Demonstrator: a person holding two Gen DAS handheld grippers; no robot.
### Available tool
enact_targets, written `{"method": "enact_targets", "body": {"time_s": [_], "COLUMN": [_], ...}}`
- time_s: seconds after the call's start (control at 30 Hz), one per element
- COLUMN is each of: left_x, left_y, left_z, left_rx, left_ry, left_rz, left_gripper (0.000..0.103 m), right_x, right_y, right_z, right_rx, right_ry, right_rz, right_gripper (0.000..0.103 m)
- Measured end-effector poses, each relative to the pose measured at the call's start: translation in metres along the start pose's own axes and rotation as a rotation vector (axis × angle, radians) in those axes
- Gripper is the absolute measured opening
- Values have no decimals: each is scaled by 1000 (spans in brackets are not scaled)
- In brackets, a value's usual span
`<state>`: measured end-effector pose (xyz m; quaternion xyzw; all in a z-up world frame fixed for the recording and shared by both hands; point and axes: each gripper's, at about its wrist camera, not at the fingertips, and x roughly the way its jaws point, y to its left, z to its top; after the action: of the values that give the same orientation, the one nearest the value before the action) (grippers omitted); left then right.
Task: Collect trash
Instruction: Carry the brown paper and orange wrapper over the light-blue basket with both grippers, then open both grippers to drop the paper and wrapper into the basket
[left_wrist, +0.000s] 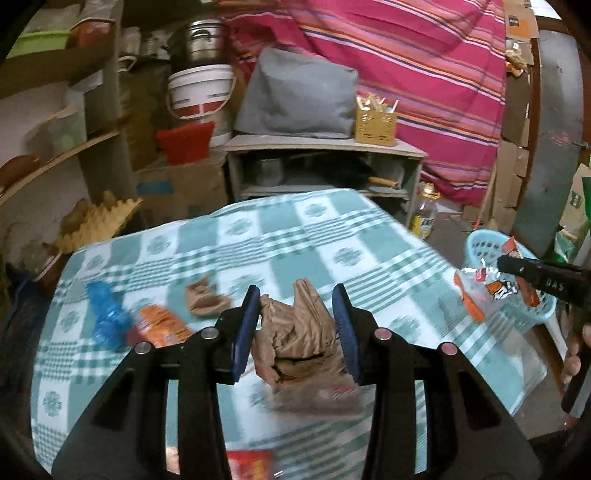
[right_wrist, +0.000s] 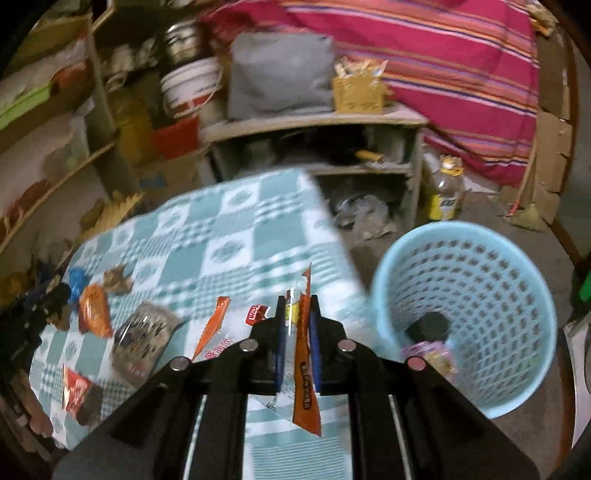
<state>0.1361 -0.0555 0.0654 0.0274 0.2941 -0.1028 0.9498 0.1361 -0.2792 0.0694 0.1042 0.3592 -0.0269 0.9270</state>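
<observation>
My left gripper (left_wrist: 295, 325) is open, its blue pads either side of a crumpled brown paper bag (left_wrist: 295, 343) on the checked tablecloth (left_wrist: 258, 236); touching cannot be told. My right gripper (right_wrist: 298, 321) is shut on a clear and orange snack wrapper (right_wrist: 306, 387), held over the table's right edge beside the light blue basket (right_wrist: 480, 295). In the left wrist view the right gripper (left_wrist: 517, 267) holds the wrapper (left_wrist: 480, 291) by the basket (left_wrist: 491, 251). More trash lies on the cloth: a blue wrapper (left_wrist: 107, 314), an orange packet (left_wrist: 162, 325), a brown scrap (left_wrist: 203, 299).
The basket holds a pink wrapper (right_wrist: 432, 350). A dark packet (right_wrist: 144, 336) and a red packet (right_wrist: 75, 391) lie at the table's left. Behind stand a low shelf unit (left_wrist: 325, 162), a grey cushion (left_wrist: 295, 96), buckets (left_wrist: 199, 92) and a bottle (right_wrist: 447, 192) on the floor.
</observation>
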Motion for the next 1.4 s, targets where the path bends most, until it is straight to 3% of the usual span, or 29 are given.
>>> {"method": "enact_targets", "body": {"time_s": [0.27, 0.63, 0.87, 1.2, 1.3, 1.4], "left_x": [23, 68, 88, 119, 123, 127], "left_y": [-69, -186, -249, -296, -302, -304], "left_z": [37, 55, 61, 67, 66, 66], "left_rx": [16, 94, 141, 163, 175, 178], "left_ry": [-33, -17, -10, 27, 28, 34], "left_rz": [-97, -245, -312, -340, -331, -319], "left_gripper": [39, 39, 39, 41, 45, 57], "right_x": [-25, -49, -42, -37, -35, -33], "right_y": [-76, -167, -191, -210, -214, -214], "right_z": [31, 30, 24, 19, 18, 18], "right_rx": [74, 193, 234, 271, 278, 281], "right_ry": [-101, -173, -168, -158, -154, -149], "right_rz": [-102, -213, -239, -264, -268, -268], "right_gripper": [11, 11, 11, 11, 11, 11]}}
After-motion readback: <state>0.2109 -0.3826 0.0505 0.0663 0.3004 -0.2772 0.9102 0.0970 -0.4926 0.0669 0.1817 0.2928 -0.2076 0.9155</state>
